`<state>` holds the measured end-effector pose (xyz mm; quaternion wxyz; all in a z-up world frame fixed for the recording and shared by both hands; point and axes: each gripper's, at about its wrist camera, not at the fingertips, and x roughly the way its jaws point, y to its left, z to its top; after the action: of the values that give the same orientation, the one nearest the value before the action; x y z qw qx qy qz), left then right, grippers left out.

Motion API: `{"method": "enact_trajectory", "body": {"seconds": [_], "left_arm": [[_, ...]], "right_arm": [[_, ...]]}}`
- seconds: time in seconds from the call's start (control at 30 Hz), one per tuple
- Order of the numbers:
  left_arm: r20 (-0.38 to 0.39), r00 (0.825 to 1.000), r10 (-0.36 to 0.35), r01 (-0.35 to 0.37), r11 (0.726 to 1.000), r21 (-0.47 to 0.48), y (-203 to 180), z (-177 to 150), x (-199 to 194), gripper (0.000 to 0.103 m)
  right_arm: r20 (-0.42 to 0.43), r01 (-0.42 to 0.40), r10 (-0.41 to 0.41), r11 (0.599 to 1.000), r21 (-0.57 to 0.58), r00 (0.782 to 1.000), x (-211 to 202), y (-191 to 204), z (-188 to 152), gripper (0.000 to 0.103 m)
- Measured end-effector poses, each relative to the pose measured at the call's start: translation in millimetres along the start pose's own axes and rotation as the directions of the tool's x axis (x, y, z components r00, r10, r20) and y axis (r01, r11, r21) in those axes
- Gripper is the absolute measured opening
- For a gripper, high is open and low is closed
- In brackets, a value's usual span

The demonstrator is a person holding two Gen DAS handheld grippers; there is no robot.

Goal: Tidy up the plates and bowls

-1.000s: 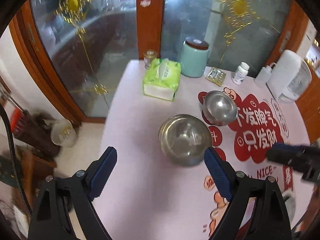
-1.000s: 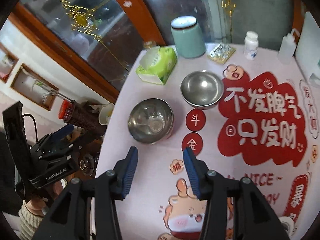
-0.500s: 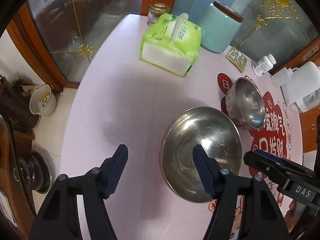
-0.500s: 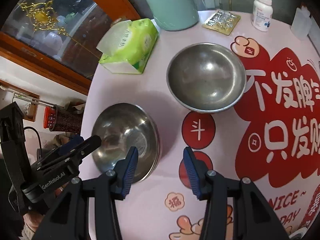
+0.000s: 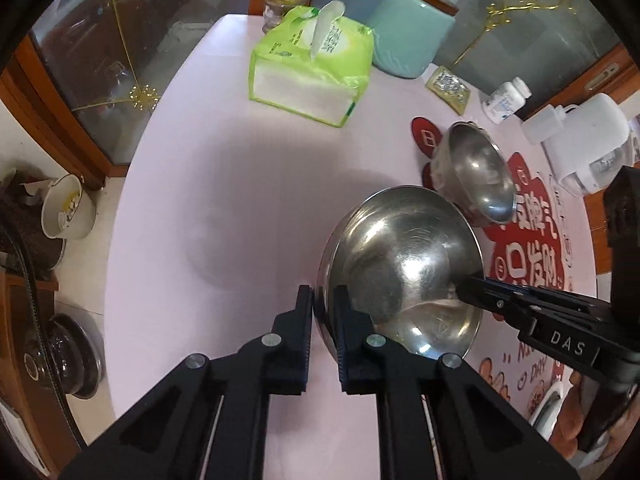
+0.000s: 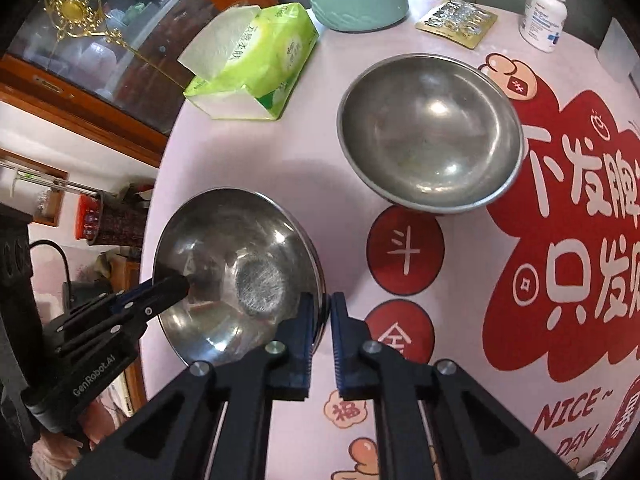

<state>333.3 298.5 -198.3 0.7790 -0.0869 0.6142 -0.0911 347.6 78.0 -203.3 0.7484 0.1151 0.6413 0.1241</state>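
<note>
You have two steel bowls on the pink tabletop [image 5: 224,216], and both your grippers are on the same one. Your left gripper [image 5: 323,300] has just clamped down on the near rim of the nearer bowl [image 5: 404,268], one jaw inside and one outside; your right gripper [image 6: 323,307] has just closed on the opposite rim of that bowl in the same way. The second bowl [image 6: 430,132] sits untouched just beyond it, partly over the red print, its rim close to the held bowl's but whether they touch cannot be told. Behind the bowls you have one green tissue pack [image 5: 316,68], one mint-green canister [image 5: 408,28], one small glass jar [image 5: 280,8], one blister pack of pills [image 6: 456,20], one white pill bottle [image 6: 544,12] and one white appliance [image 5: 588,140] at the far right edge.
</note>
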Motion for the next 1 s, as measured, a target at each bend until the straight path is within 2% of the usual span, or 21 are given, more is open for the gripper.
{"method": "enact_trajectory", "body": {"seconds": [0.17, 0.4, 0.73, 1.0], "left_arm": [[0.012, 1.000, 0.003, -0.003, 1.000, 0.020, -12.0, -11.2, -20.4, 0.008], [0.063, 0.998, 0.011, -0.015, 0.998, 0.063, -44.9, -41.4, -70.7, 0.009], [0.132, 0.990, 0.048, -0.063, 0.992, 0.113, -112.2, -113.0, -140.7, 0.009], [0.143, 0.988, 0.057, -0.076, 0.988, 0.134, -160.2, -184.4, -167.8, 0.010]], "right_arm": [[0.015, 0.017, -0.016, 0.999, -0.034, 1.000, -19.7, 4.9, -12.7, 0.008], [0.034, -0.002, 0.004, 0.998, -0.063, 0.999, -64.6, 3.1, -45.9, 0.008], [0.109, -0.004, 0.015, 0.995, -0.104, 0.994, -148.2, -9.1, -105.4, 0.008], [0.124, 0.024, -0.004, 0.987, -0.156, 0.992, -187.2, -32.3, -170.9, 0.008]]}}
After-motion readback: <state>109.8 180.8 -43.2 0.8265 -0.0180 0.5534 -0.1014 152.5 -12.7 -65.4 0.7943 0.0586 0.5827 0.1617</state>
